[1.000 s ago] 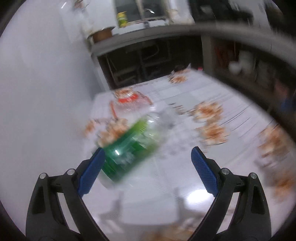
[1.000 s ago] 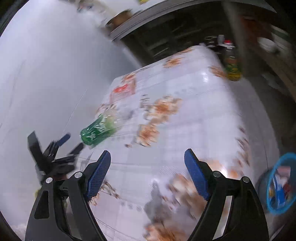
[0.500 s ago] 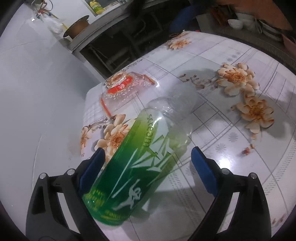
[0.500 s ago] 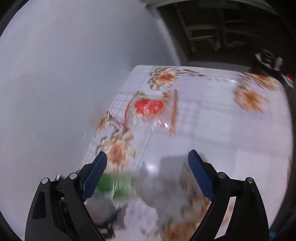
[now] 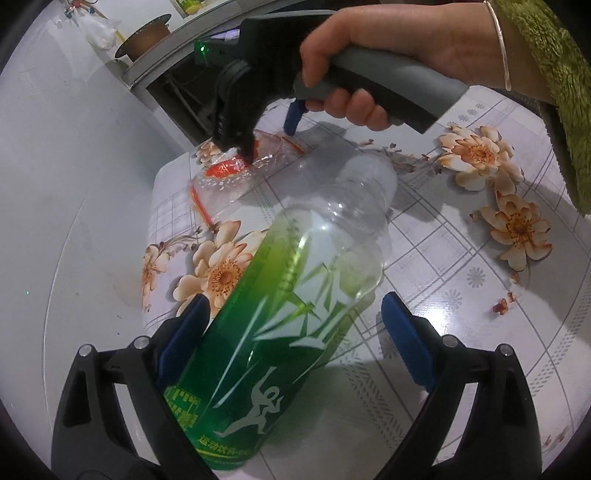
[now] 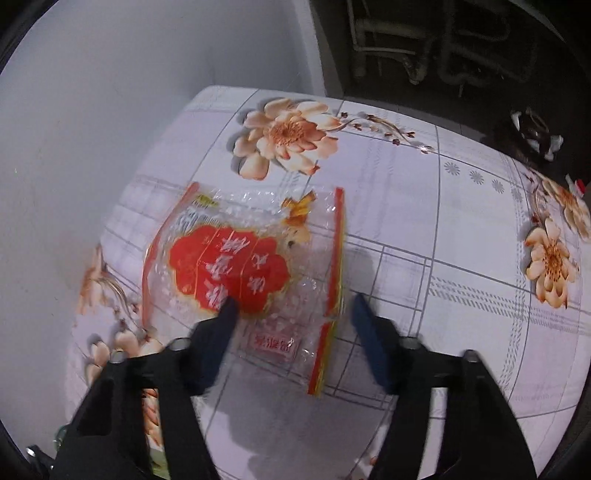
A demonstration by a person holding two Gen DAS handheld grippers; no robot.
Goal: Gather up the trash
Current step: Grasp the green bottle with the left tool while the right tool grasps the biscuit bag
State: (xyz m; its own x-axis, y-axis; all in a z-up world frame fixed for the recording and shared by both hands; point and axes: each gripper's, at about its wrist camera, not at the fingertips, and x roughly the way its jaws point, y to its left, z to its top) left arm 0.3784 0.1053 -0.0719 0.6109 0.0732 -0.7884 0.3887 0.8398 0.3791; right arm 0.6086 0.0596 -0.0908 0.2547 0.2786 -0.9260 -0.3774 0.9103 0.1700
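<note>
An empty clear bottle with a green label [image 5: 280, 325] lies on its side on the flowered tablecloth [image 5: 461, 280]. My left gripper [image 5: 291, 328] is open with its jaws on either side of the bottle's lower half. A clear plastic wrapper with a red label [image 6: 240, 273] lies flat near the table's far left corner; it also shows in the left wrist view [image 5: 229, 177]. My right gripper [image 6: 291, 314] is open and low over the wrapper, its jaws straddling the near part. It also shows in the left wrist view [image 5: 269, 142], held in a hand.
A white wall [image 6: 92, 129] runs close along the table's left side. Beyond the table's far edge [image 6: 332, 98] is a dark space with pipes [image 6: 424, 37]. A counter with a round brown object [image 5: 144, 35] stands behind.
My left gripper has closed in around the bottle, which now fills the space between its jaws. My right gripper has swung across to the wrapper and dropped low over it.
</note>
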